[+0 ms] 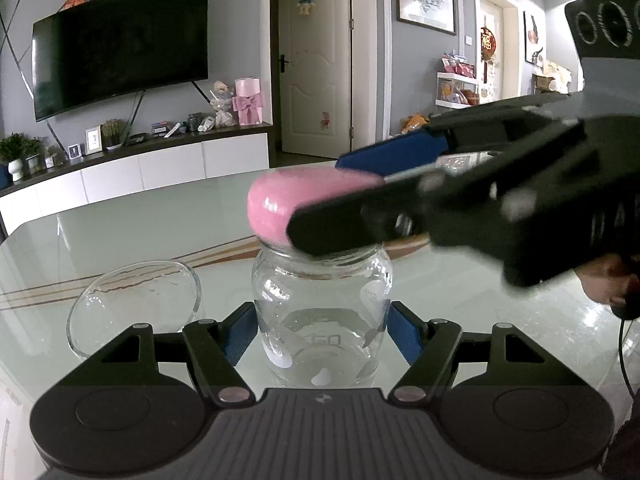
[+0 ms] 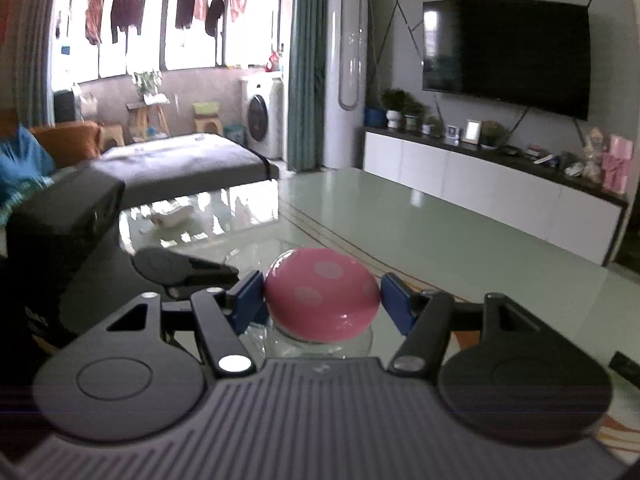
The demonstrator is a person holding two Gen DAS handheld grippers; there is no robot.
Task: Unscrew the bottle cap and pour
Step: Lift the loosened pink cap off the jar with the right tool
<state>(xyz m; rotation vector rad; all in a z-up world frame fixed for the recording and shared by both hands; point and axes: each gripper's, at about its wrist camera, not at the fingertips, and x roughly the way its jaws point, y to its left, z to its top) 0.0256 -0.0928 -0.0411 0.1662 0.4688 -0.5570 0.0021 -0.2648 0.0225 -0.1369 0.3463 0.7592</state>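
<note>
Left hand-held gripper [image 1: 320, 330]: closed on the glass body of the bottle [image 1: 322, 316]; one blue pad is pressed against each side of the lower body.
Right hand-held gripper [image 2: 322, 300]: closed on the pink cap [image 2: 322, 300]; a blue pad is seated on the left and on the right edge of the cap.
Bottle axis: the long axis is held upright, mouth and cap pointing up, base pointing down at the counter [image 1: 500, 308].
Bottle position: directly ahead of the left hand-held gripper, over the pale glossy counter; contact between base and counter cannot be determined.
Cap position: on the bottle mouth, domed face upward.
Glass bowl [image 1: 134, 308]: on the counter, just beside the bottle to its left, rim tilted toward the camera.
Left wrist view only: the full clear body of the bottle, its printed graduation marks, the bowl, and the right hand-held gripper [image 1: 320, 208] entering from the right across the cap [image 1: 280, 204].
Right wrist view only: pale polka dots on the cap top; only the bottle shoulder [image 2: 320, 344] is seen beneath it.
</note>
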